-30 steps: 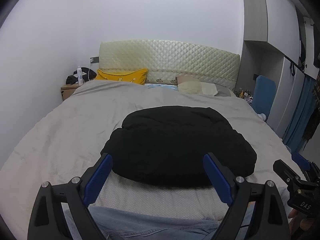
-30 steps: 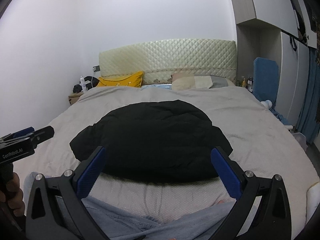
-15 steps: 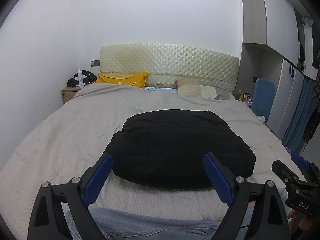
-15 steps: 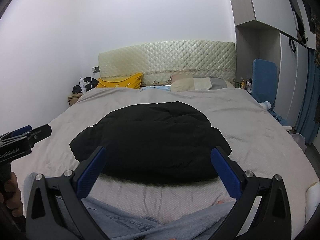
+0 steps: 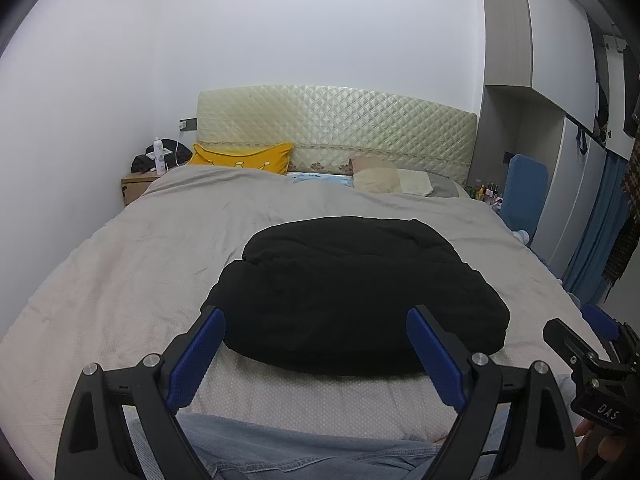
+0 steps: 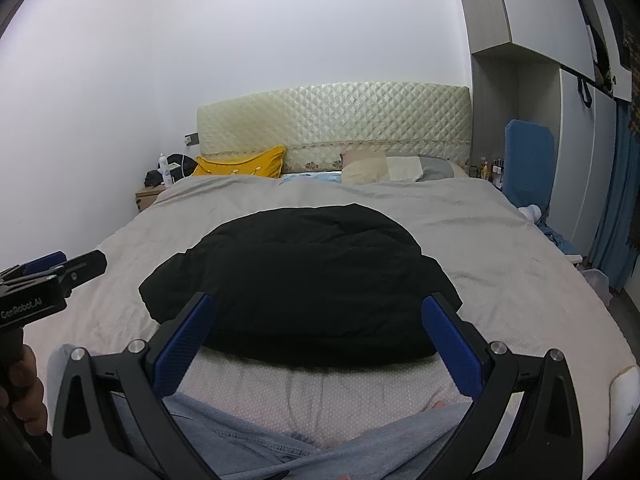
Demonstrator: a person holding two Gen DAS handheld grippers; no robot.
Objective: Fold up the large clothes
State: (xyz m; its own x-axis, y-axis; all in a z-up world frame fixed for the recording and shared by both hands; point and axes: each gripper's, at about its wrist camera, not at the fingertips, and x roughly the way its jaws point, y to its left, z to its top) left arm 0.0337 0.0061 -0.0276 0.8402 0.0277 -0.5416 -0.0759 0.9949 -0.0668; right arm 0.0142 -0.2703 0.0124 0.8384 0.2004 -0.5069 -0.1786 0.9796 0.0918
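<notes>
Jeans (image 6: 248, 436) filled more of my right wrist view, and only there did I see fingers (image 6: 24, 384) gripping the other handle. My left hand-held gripper (image 5: 316, 344) and right hand-held gripper (image 6: 318, 334) both stood wide apart, empty, touching nothing. The folded black puffy jacket (image 5: 352, 292) lay as a rounded mound on the beige bed (image 5: 132, 264), before a quilted headboard (image 5: 340, 128).

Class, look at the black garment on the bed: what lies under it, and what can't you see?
The black garment lies in a folded bundle on the grey bed cover, which shows all round it. Whatever lies directly beneath the bundle is covered and cannot be seen.
</notes>
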